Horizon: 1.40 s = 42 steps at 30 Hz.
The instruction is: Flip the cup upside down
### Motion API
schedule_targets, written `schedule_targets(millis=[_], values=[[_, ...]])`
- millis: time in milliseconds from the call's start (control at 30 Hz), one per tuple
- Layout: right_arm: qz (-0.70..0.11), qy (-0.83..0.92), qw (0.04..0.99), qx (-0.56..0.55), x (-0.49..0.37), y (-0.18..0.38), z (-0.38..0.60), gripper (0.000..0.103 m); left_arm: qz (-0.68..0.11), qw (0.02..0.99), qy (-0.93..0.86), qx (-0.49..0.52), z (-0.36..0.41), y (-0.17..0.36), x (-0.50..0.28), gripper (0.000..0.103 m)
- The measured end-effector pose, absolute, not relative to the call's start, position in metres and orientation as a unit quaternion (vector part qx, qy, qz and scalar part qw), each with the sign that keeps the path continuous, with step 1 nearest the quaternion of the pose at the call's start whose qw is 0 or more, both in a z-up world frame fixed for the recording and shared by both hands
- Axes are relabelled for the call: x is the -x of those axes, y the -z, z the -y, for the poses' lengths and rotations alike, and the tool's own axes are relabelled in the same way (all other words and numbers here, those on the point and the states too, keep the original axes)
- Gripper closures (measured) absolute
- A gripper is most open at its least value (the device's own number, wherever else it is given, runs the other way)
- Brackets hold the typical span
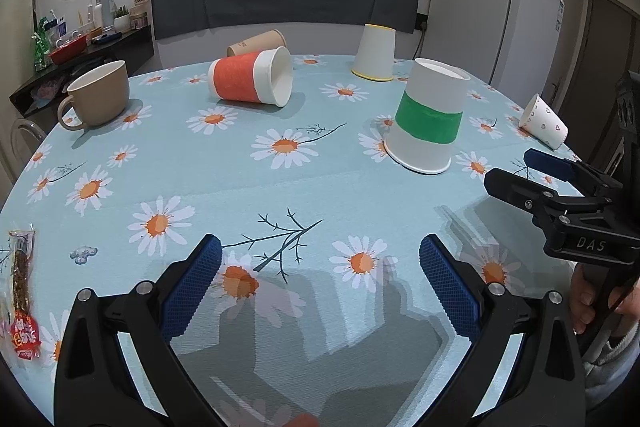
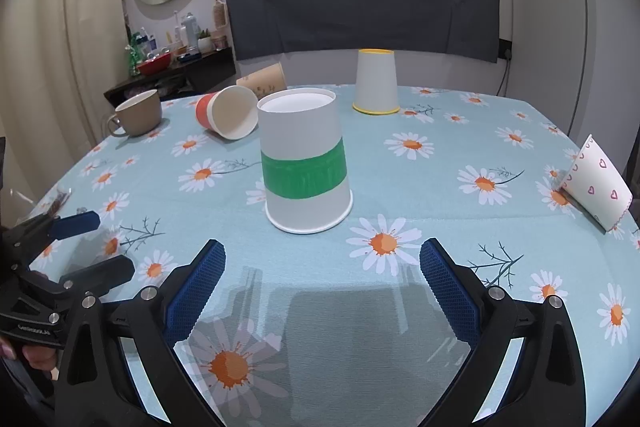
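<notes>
— While both tools gape, where's the green-banded paper cup (image 2: 305,159)?
— Mouth-down, mid-bench (image 2: 440,187), ahead of the right tool (image 2: 322,291).
— And the left tool (image 1: 320,287)?
— Spread wide too, holding nothing, nearer the front edge.

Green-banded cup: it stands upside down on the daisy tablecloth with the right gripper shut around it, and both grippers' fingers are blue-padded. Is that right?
Not quite. The green-banded cup does stand upside down on the tablecloth, but the right gripper is open and apart from it, short of the cup, as the right wrist view shows. The left gripper is open too.
</notes>
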State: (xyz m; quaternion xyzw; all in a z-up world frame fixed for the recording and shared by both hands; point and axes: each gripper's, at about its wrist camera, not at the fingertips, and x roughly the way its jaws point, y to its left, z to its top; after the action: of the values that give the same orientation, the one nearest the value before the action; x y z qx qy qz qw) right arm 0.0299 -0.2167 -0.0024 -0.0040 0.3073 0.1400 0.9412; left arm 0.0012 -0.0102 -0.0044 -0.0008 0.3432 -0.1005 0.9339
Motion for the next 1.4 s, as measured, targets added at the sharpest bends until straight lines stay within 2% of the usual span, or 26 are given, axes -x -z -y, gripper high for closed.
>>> schedule_targets(millis=[1400], values=[[-0.313,-0.135,0.94,0.002,-0.0321,0.0028,0.2185,0.009,-0.345,0.934,0.091,-0.006,0.0116,0.0056,-0.0008,0.006]])
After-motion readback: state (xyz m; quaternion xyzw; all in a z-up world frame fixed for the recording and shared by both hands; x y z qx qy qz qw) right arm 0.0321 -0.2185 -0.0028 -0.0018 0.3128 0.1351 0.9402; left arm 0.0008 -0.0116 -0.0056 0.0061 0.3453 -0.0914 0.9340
